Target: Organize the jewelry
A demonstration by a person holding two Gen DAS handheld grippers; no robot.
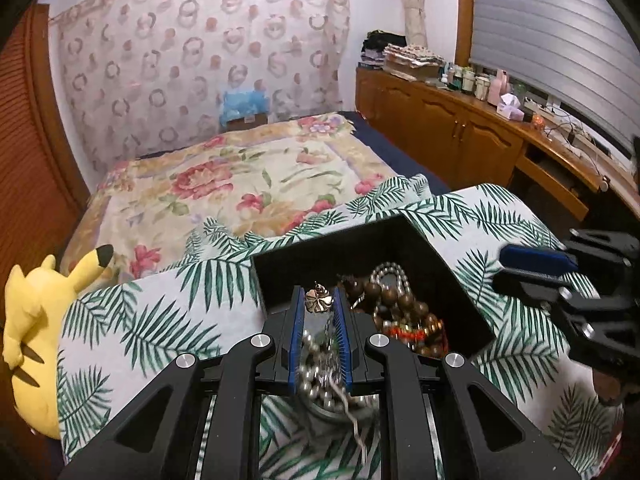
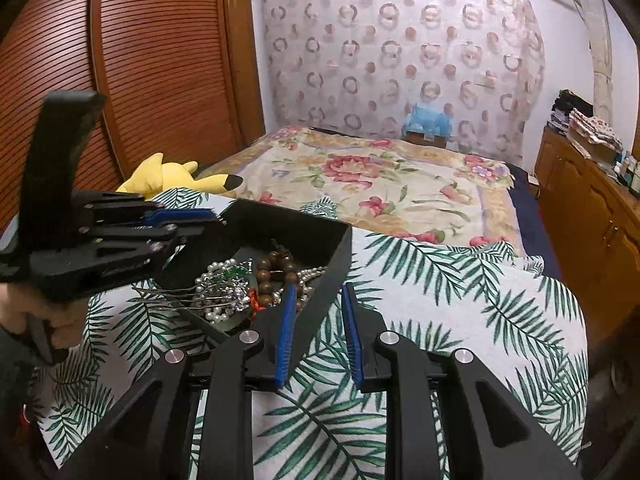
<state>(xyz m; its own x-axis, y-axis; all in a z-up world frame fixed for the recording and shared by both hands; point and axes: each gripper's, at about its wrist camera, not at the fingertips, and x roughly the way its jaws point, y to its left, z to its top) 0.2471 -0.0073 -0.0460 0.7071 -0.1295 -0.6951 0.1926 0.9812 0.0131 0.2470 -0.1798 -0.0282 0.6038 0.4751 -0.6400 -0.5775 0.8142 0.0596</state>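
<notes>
Pinching a gold flower-shaped brooch (image 1: 319, 300) between its blue-padded tips, the left gripper (image 1: 318, 308) holds it above the open black rectangular box (image 1: 440, 256) of beaded jewelry. In the right view, the right gripper (image 2: 318, 304) stands spread, its jaws straddling the box's near wall (image 2: 320, 300).

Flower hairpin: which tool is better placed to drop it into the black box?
Left. The left tool already grips the flower hairpin over the black box; the right tool is open, straddling the box wall.
</notes>
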